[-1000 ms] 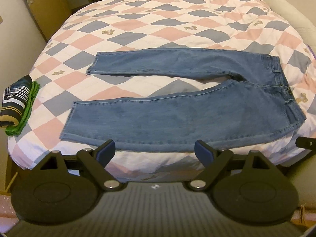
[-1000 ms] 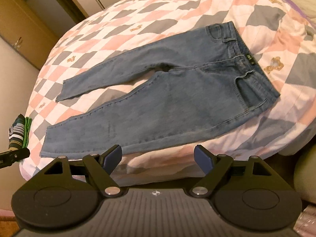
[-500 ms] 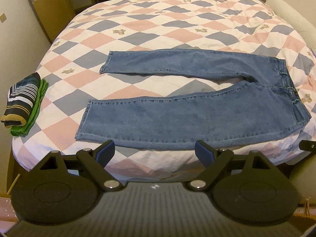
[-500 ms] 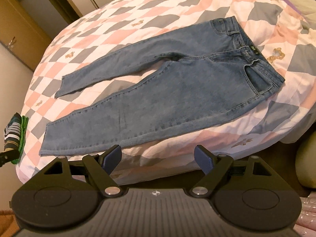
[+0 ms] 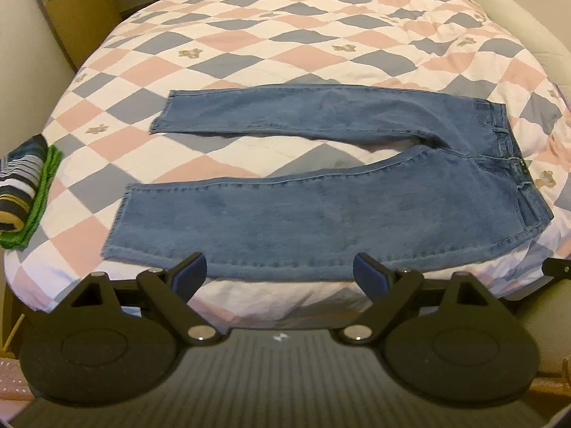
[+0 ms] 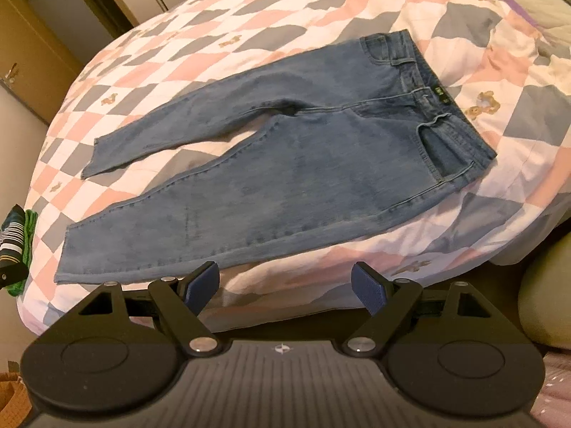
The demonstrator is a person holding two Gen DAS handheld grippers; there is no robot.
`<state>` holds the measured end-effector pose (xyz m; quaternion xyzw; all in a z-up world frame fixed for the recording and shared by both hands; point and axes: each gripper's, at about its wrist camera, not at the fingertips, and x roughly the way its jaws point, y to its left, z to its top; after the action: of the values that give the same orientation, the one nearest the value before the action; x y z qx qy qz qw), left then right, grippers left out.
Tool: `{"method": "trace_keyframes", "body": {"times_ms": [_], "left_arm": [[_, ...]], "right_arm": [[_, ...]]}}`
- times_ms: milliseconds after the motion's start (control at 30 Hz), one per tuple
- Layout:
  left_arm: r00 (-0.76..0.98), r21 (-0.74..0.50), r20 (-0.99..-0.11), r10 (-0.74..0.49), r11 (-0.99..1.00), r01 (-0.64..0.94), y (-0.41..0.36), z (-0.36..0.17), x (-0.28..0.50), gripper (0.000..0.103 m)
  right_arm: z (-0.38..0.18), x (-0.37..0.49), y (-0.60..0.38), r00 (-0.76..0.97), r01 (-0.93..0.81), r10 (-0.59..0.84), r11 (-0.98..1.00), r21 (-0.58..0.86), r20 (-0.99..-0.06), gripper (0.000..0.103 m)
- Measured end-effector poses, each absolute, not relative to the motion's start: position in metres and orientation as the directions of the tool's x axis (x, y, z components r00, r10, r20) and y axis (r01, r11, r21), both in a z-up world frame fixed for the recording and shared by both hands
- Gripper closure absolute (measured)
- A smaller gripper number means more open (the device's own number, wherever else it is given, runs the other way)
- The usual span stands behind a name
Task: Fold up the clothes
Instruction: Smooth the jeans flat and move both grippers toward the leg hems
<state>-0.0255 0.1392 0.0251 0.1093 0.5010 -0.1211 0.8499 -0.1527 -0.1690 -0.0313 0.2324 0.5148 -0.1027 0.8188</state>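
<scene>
We hold the left gripper (image 5: 280, 274) and right gripper (image 6: 285, 283) wide apart and empty at the near edge of the bed (image 5: 321, 35). The jeans (image 5: 321, 196) lie flat and unfolded on the checked quilt, waistband to the right, legs spread to the left. Folded clothes (image 5: 25, 189) sit at the bed's left edge.
</scene>
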Motion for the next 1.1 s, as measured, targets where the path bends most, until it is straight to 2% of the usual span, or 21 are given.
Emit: {"method": "trace_keyframes", "body": {"times_ms": [367,500,633,833,967,1100], "left_arm": [[0.480,0.042,-0.861,-0.169,0.917,0.397,0.042,0.007,0.029,0.016],[0.437,-0.014,-0.871,-0.225,0.901,0.435,0.033,-0.008,0.058,0.016],[0.393,-0.054,-0.881,-0.263,0.881,0.470,0.032,-0.027,0.097,0.016],[0.309,-0.079,-0.909,-0.280,0.844,0.530,0.024,-0.068,0.181,0.016],[0.244,-0.109,-0.923,-0.297,0.811,0.574,0.007,-0.101,0.243,0.017],[0.214,-0.108,-0.929,-0.303,0.772,0.626,-0.011,-0.128,0.292,0.018]], "right_arm": [[-0.042,-0.125,-0.264,0.427,0.341,0.093,0.905,0.256,-0.899,0.020],[-0.055,-0.101,-0.290,0.423,0.309,0.110,0.916,0.257,-0.899,0.021],[-0.064,-0.072,-0.310,0.477,0.249,0.172,0.914,0.320,-0.862,0.022],[-0.088,0.007,-0.314,0.474,0.142,0.271,0.915,0.377,-0.838,0.022],[-0.107,0.076,-0.301,0.417,0.113,0.276,0.930,0.351,-0.866,0.022],[-0.125,0.141,-0.294,0.410,0.101,0.270,0.936,0.338,-0.871,0.026]]}}
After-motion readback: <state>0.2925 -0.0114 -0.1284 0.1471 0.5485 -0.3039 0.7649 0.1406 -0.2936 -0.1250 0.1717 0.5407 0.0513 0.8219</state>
